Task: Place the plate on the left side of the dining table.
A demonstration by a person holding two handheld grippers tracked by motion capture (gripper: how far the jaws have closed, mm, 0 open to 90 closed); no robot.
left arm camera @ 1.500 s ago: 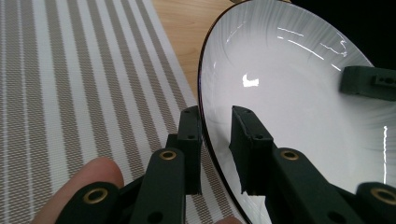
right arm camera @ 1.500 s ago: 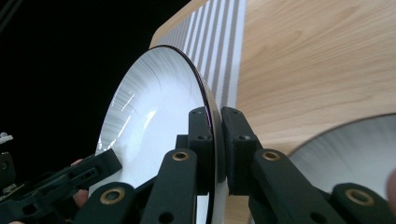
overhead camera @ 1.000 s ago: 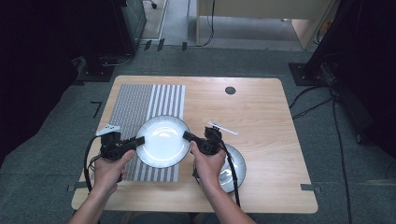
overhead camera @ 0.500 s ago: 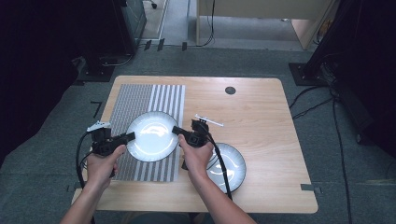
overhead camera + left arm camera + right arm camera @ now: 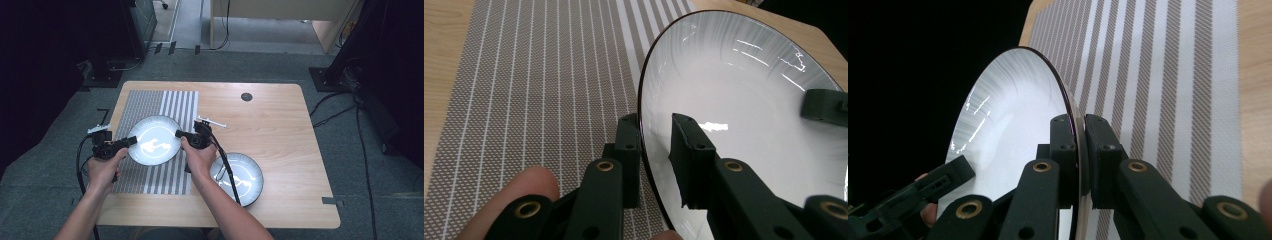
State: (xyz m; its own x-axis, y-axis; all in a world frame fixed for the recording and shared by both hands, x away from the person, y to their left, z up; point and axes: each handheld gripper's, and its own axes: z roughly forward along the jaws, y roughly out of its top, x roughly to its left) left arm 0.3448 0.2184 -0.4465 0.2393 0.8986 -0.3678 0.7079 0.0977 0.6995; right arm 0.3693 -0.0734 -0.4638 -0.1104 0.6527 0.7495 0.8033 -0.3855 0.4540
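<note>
Plate (image 5: 154,140): glossy, smooth white glaze w/ dark rim. Placemat (image 5: 150,105): woven, matt, striped. Desk (image 5: 270,120): pale wood-grain, matt.

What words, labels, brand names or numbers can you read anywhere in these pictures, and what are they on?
There is no readable text.
The plate held by the left gripper and right gripper is plain white with only glare on it.
The second plate also bears only reflections.
The striped placemat has a woven pattern, no lettering.
The wooden table is unmarked.
</note>
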